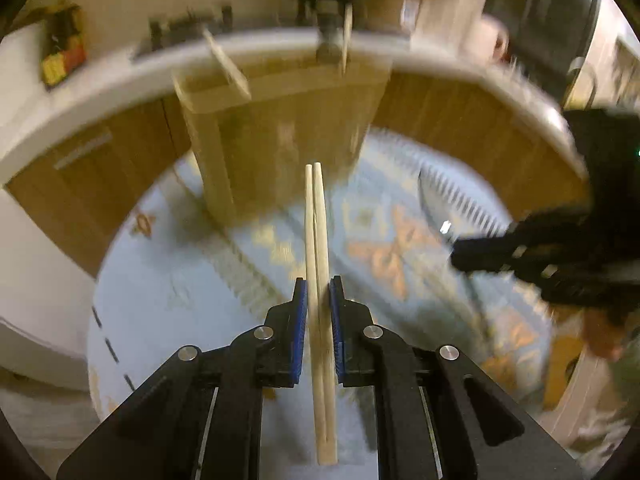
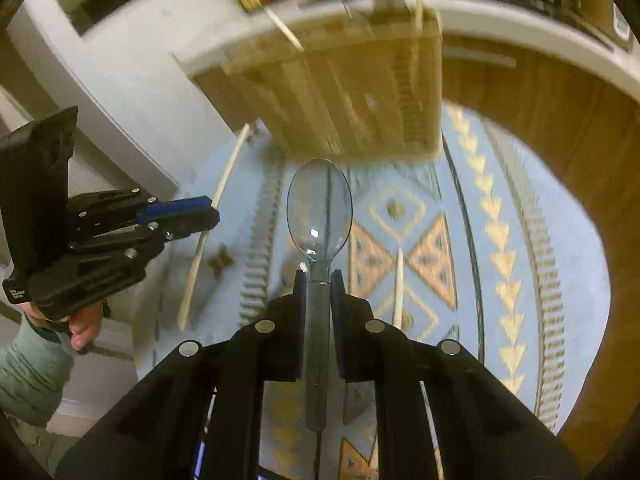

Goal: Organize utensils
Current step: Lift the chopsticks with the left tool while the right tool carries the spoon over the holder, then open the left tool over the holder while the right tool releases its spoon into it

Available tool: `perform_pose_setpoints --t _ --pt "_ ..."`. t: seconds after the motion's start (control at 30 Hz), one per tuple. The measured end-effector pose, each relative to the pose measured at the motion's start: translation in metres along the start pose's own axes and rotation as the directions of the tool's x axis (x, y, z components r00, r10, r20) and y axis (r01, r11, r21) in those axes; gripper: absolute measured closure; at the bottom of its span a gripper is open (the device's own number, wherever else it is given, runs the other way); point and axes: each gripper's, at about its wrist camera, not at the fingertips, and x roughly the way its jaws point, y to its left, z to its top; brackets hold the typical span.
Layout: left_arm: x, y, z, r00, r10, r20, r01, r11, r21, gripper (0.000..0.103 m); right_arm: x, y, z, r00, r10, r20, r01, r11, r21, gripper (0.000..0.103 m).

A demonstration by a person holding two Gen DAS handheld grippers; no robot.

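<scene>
My left gripper [image 1: 319, 280] is shut on a pair of wooden chopsticks [image 1: 316, 220], which point forward above the blue patterned mat [image 1: 180, 280]. My right gripper [image 2: 319, 274] is shut on the handle of a clear plastic spoon [image 2: 319, 208], bowl forward. A tall wooden utensil box [image 1: 280, 132] [image 2: 352, 92] stands ahead of both, blurred, with light sticks [image 1: 226, 66] poking out of its top. The right gripper [image 1: 456, 252] appears at the right in the left wrist view. The left gripper [image 2: 212, 210] with its chopsticks [image 2: 224, 184] appears at the left in the right wrist view.
One loose chopstick [image 2: 399, 280] lies on the mat [image 2: 480, 220] just right of the spoon. Wood-fronted cabinets [image 1: 80, 184] under a white counter [image 1: 100, 84] curve behind the box. A hand and grey-green sleeve [image 2: 32, 364] hold the left gripper.
</scene>
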Motion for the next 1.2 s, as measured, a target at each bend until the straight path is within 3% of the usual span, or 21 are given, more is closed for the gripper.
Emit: perform_pose_setpoints --t 0.07,0.17,0.2,0.23,0.3,0.33,0.43,0.57,0.67,0.8,0.87,1.1,1.2 --pt "-0.019 0.003 0.011 0.995 -0.004 0.100 0.006 1.000 -0.020 0.094 -0.015 0.003 0.007 0.997 0.018 0.076 -0.017 1.000 -0.010 0.093" --pt "-0.050 0.002 0.035 0.963 0.022 0.268 -0.009 0.999 -0.048 0.094 -0.037 0.010 0.021 0.980 0.016 0.197 -0.010 0.999 -0.033 0.093" --pt "-0.063 0.001 0.044 0.938 0.027 0.345 -0.006 0.998 -0.063 0.094 -0.043 0.012 0.028 0.972 0.013 0.234 -0.005 0.999 -0.039 0.093" --pt "-0.069 0.000 0.053 0.923 0.029 0.385 -0.003 0.998 -0.068 0.094 -0.049 0.012 0.035 0.963 0.013 0.269 -0.001 0.999 -0.044 0.093" --pt "-0.084 -0.001 0.067 0.875 0.041 0.482 -0.003 0.997 -0.079 0.094 -0.061 0.016 0.051 0.938 -0.018 0.347 0.038 0.998 -0.053 0.093" --pt "-0.090 -0.003 0.074 0.847 0.043 0.530 0.000 0.997 -0.080 0.094 -0.067 0.019 0.060 0.917 -0.041 0.397 0.072 0.995 -0.063 0.093" --pt "-0.095 -0.011 0.088 0.789 0.056 0.612 0.006 0.995 -0.098 0.094 -0.079 0.025 0.080 0.861 -0.092 0.500 0.149 0.986 -0.074 0.093" --pt "-0.082 -0.014 0.104 0.712 0.066 0.699 0.013 0.994 -0.107 0.094 -0.092 0.026 0.107 0.760 -0.168 0.627 0.250 0.967 -0.044 0.093" --pt "-0.068 -0.018 0.115 0.678 0.088 0.730 -0.013 0.994 -0.108 0.094 -0.092 0.017 0.121 0.706 -0.186 0.684 0.266 0.964 -0.012 0.093" --pt "-0.048 -0.009 0.122 0.658 0.101 0.746 -0.015 0.993 -0.121 0.094 -0.073 0.003 0.136 0.661 -0.199 0.724 0.280 0.960 0.009 0.093" --pt "-0.035 -0.003 0.124 0.665 0.101 0.740 -0.009 0.992 -0.127 0.093 -0.061 -0.002 0.141 0.649 -0.208 0.732 0.300 0.954 0.005 0.093" --pt "0.000 0.008 0.121 0.676 0.142 0.723 -0.039 0.987 -0.157 0.093 -0.021 -0.021 0.147 0.657 -0.240 0.715 0.340 0.940 0.004 0.093" --pt "0.008 0.012 0.120 0.680 0.150 0.717 -0.043 0.985 -0.165 0.093 -0.010 -0.028 0.147 0.670 -0.235 0.704 0.326 0.945 0.005 0.093"
